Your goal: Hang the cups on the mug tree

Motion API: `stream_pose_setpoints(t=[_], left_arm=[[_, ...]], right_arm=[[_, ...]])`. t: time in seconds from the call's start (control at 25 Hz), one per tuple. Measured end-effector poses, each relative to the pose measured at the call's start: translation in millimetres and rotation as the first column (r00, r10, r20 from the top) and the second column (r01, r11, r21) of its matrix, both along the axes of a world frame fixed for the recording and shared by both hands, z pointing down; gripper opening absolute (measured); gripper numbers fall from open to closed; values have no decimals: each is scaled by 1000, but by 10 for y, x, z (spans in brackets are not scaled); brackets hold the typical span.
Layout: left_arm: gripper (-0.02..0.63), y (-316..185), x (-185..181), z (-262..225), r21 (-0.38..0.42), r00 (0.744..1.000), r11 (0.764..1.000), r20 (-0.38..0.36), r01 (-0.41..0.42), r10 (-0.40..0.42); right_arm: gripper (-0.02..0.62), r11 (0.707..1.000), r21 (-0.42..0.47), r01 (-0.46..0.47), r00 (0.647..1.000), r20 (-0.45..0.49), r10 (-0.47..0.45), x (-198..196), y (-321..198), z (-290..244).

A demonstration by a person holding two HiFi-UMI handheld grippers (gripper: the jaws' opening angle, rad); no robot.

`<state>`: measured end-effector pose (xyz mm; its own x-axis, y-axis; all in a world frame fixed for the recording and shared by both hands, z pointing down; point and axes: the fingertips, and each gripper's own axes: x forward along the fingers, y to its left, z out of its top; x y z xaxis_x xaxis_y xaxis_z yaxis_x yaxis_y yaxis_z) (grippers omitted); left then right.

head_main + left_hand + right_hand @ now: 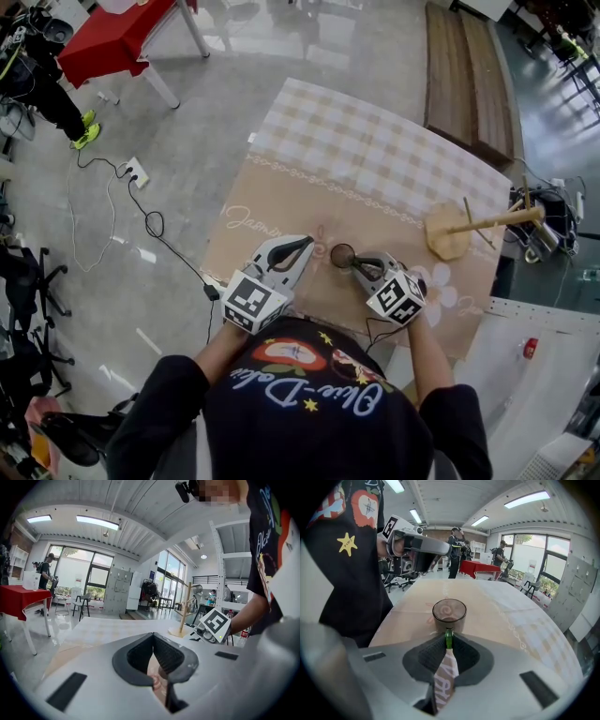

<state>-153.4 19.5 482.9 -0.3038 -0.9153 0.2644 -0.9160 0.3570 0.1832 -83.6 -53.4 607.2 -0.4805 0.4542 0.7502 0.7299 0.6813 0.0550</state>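
Note:
A smoky glass cup (342, 254) with a green handle stands on the tan tablecloth (281, 202). My right gripper (361, 262) is shut on that handle, and the right gripper view shows the cup (449, 611) just past the jaws, which are clamped on the green handle (448, 638). To its left, apart from the cup, my left gripper (307, 244) is shut with nothing in it; its jaw tips (153, 637) meet in the left gripper view. The wooden mug tree (459, 228) stands at the table's right edge, and the left gripper view shows the mug tree (186, 609) with bare pegs.
The far half of the table carries a checked cloth (375, 150). A wooden bench (464, 75) lies beyond the table, and a red-covered table (112, 37) stands at the far left. A power strip (136, 172) and its cable run over the floor on the left.

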Motion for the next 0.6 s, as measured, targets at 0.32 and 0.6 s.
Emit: stream_pose_setpoints(t=[0.32,0.6], left_arm=[[9,-14,23,20,-8,999,999,0,-46,46],[9,-92,37,-1,-2,994,994,6,-105,105]], right_arm=[[48,992,-60,-108,994,16,110,-10,-17,-97],[48,963,-128,-236,971,16,240,14,-85,-207]])
